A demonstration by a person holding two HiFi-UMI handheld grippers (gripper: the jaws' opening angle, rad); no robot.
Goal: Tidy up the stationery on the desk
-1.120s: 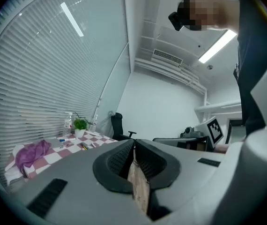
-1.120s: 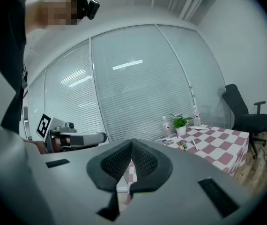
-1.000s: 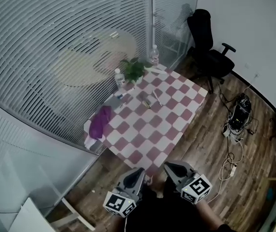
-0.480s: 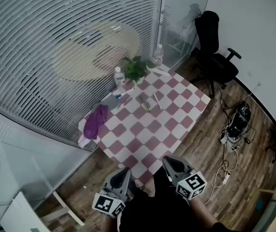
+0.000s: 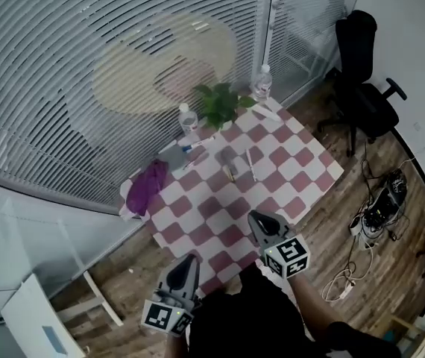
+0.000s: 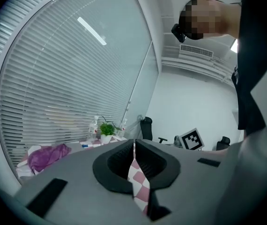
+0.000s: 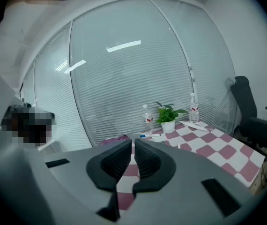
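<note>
Both grippers have come forward as the person closes on the table. The left gripper (image 5: pixel 186 261) hangs just short of the near corner, its fingers pressed together on nothing. The right gripper (image 5: pixel 255 217), fingers likewise closed tight and empty, now reaches over the near edge of the checkered tabletop (image 5: pixel 205 222). The stationery lies farther back: pens (image 5: pixel 250 164) mid-table, a blue marker (image 5: pixel 197 146) toward the plant (image 5: pixel 220 104). By my reading the approach is nearly over and no tidying has begun.

We wear dark clothes (image 5: pixel 250 327); L gripper (image 5: pixel 189 261) & R gripper (image 5: pixel 254 218) grey w/ black pads (image 7: pixel 117 161), b/w marker cubes (image 5: pixel 287 253).
</note>
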